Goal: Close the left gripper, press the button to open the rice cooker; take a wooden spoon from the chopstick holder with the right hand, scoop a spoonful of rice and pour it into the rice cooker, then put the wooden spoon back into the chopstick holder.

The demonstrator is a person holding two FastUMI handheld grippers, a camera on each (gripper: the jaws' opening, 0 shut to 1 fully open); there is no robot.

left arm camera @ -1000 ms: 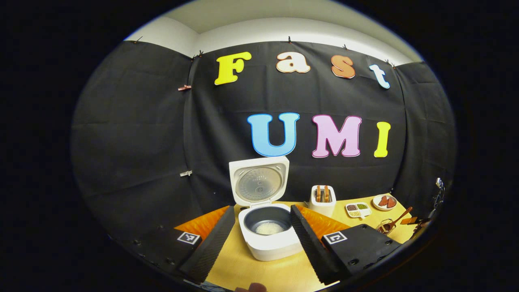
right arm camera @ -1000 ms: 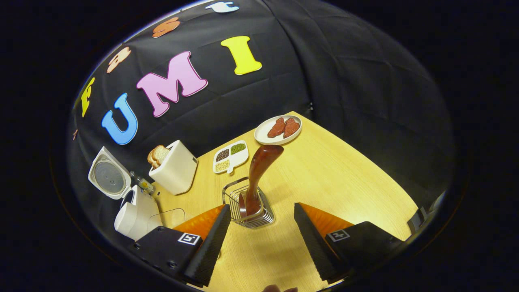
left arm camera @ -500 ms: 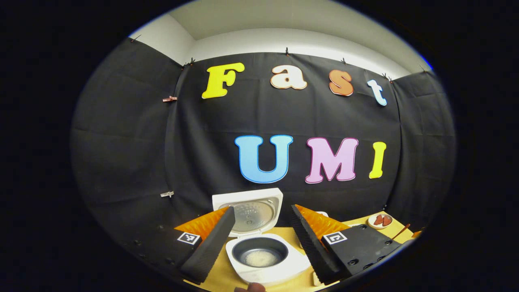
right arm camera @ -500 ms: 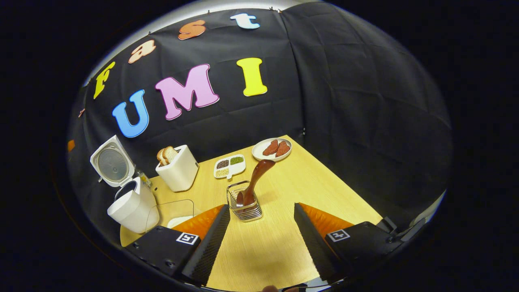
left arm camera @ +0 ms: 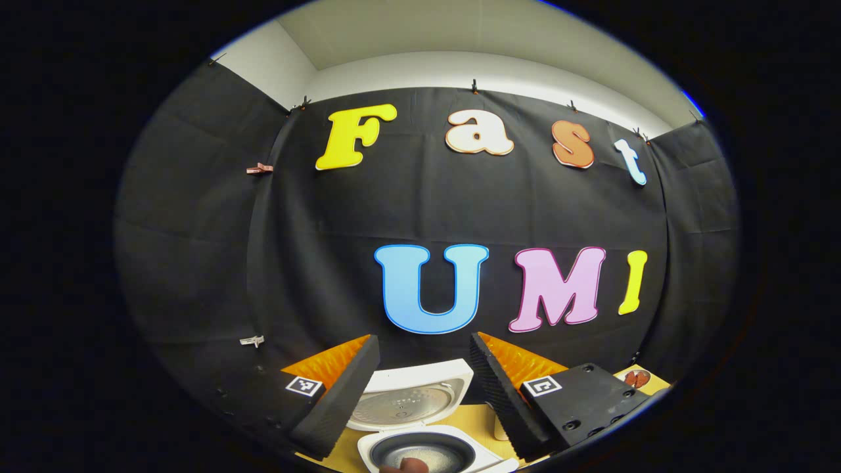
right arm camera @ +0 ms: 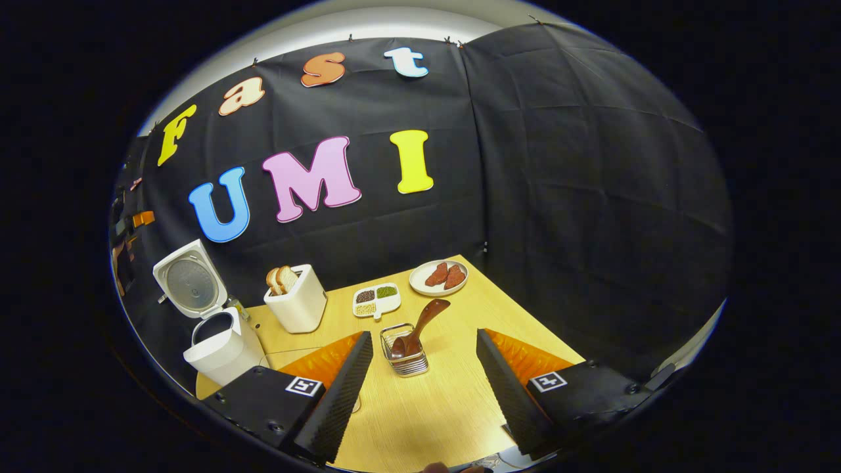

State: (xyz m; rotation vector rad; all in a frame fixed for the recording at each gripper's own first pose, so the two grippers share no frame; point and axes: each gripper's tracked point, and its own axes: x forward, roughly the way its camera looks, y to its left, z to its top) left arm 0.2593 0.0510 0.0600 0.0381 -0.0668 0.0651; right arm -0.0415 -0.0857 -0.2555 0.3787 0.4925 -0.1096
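Rice cooker (right arm camera: 213, 341) is seen at the bench's (right arm camera: 420, 407) left end, lid (right arm camera: 189, 279) up, rice visible in the pot (left arm camera: 420, 452). Wooden spoon (right arm camera: 420, 323) is seated in the chopstick holder (right arm camera: 409, 358), handle leaning right. Right gripper (right arm camera: 424, 368) is held off the holder, fingers spread, nothing gripped. Left gripper (left arm camera: 425, 374) is held above the cooker, fingers spread, nothing gripped.

Both views are sharp in the middle, with no motion blur. The fisheye lens bends straight lines strongly near the edges. The light is soft and comes from above. The wooden surface (right arm camera: 453, 394) is bright and evenly lit, and the holder (right arm camera: 407, 355) casts only a faint shadow. The black cloth stays dim, without glare.
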